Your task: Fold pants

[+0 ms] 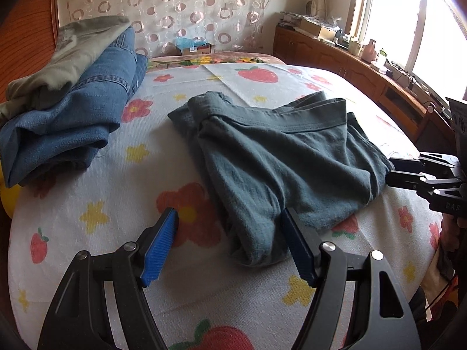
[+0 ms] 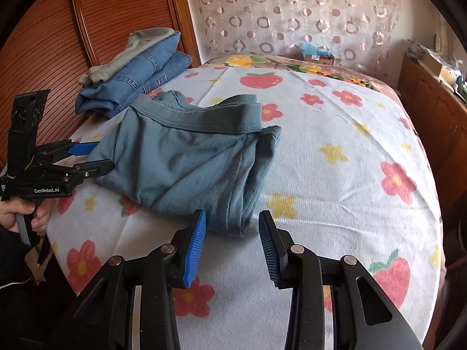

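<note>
Lying bunched on the bed (image 1: 122, 265), the grey-green pants (image 1: 280, 160) sit a little past the middle of a white cover printed with red flowers, yellow stars and strawberries. Their elastic waistband runs across the far side of the heap, and the cloth below it is folded over in loose, uneven layers.

In the left wrist view, the left tongs (image 1: 230, 218) stand wide open right at the near end of the pants. One blue pad rests over bare cover beside a printed flower; the other lies against the near edge of the grey-green cloth. A rounded fold of the fabric sits in the gap, but neither pad presses on it.

In the right wrist view, the right tongs (image 2: 232, 221) are also parted — less widely — with the near corner of the pants lying between the blue pads and no squeeze on the cloth. From the left camera these tongs show at the right edge of the pants, their black tips touching or just beside the fabric; I cannot tell which.

From the right camera, a hand (image 2: 20, 213) grips the handle of the left tool at the frame's left side.

At the far left of the bed, well apart from the pants, a folded pair of blue jeans (image 1: 73, 116) lies with an olive garment (image 1: 73, 58) on top — beside a reddish wooden headboard (image 2: 116, 8).
</note>
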The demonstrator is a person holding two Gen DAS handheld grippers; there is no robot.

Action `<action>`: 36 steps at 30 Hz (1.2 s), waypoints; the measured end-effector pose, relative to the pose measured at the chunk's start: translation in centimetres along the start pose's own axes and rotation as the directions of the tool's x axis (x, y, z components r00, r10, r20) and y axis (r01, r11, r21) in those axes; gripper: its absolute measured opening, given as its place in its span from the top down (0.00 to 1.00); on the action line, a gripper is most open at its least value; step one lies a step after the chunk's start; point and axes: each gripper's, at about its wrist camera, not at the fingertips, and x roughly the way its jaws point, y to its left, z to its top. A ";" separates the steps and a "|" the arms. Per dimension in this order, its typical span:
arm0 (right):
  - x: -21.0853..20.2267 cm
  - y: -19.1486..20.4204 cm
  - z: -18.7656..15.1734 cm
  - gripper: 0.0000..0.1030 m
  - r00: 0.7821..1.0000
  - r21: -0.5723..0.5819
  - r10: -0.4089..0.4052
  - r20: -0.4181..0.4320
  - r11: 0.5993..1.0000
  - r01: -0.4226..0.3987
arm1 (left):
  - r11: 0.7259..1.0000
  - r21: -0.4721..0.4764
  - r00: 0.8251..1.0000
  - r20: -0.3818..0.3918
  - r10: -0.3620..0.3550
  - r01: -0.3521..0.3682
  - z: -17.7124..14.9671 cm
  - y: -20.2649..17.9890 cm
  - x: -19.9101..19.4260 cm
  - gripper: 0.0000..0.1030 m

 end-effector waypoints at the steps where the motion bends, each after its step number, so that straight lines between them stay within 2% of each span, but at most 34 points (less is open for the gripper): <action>1: 0.1 0.1 0.0 0.72 1.000 -0.001 0.005 -0.002 1.000 -0.005 | 1.000 0.000 1.000 0.001 0.003 -0.003 0.0 0.0 0.0 0.27; 4: 0.3 0.8 0.1 0.87 1.000 -0.021 0.012 0.000 1.000 -0.012 | 1.000 0.002 1.000 0.004 0.002 -0.002 -0.1 0.0 0.0 0.27; 7: -0.2 0.6 0.0 0.92 1.000 -0.024 0.011 0.018 1.000 -0.010 | 1.000 0.002 1.000 0.007 0.003 -0.003 -0.2 0.0 -0.1 0.27; 11: -1.3 -0.2 0.0 0.95 0.998 0.003 -0.027 0.049 1.000 0.026 | 1.000 0.003 1.000 0.010 0.002 -0.002 -0.3 0.0 -0.1 0.27; 19: -0.7 0.2 -0.2 0.94 1.000 0.009 -0.012 0.019 1.000 0.012 | 1.000 0.005 1.000 0.010 0.000 0.000 -0.2 -0.1 -0.1 0.26; 20: -0.9 0.2 -0.1 0.92 1.000 0.010 -0.008 0.028 1.000 0.008 | 1.000 0.005 1.000 0.010 0.000 -0.001 -0.2 -0.1 -0.1 0.26; 24: -1.3 0.1 0.1 0.66 0.997 0.017 -0.055 0.053 0.998 0.054 | 1.000 0.003 1.000 0.011 0.001 -0.001 -0.2 -0.1 -0.1 0.26; 28: -0.7 -0.3 0.6 0.56 0.998 0.047 -0.033 0.052 0.998 0.031 | 1.000 0.004 1.000 0.010 0.001 -0.001 -0.2 -0.1 -0.1 0.26; 36: 2.0 -0.7 3.6 0.55 0.997 0.072 -0.061 0.037 0.996 0.058 | 1.000 0.005 1.000 0.011 0.001 -0.001 -0.3 -0.1 -0.1 0.26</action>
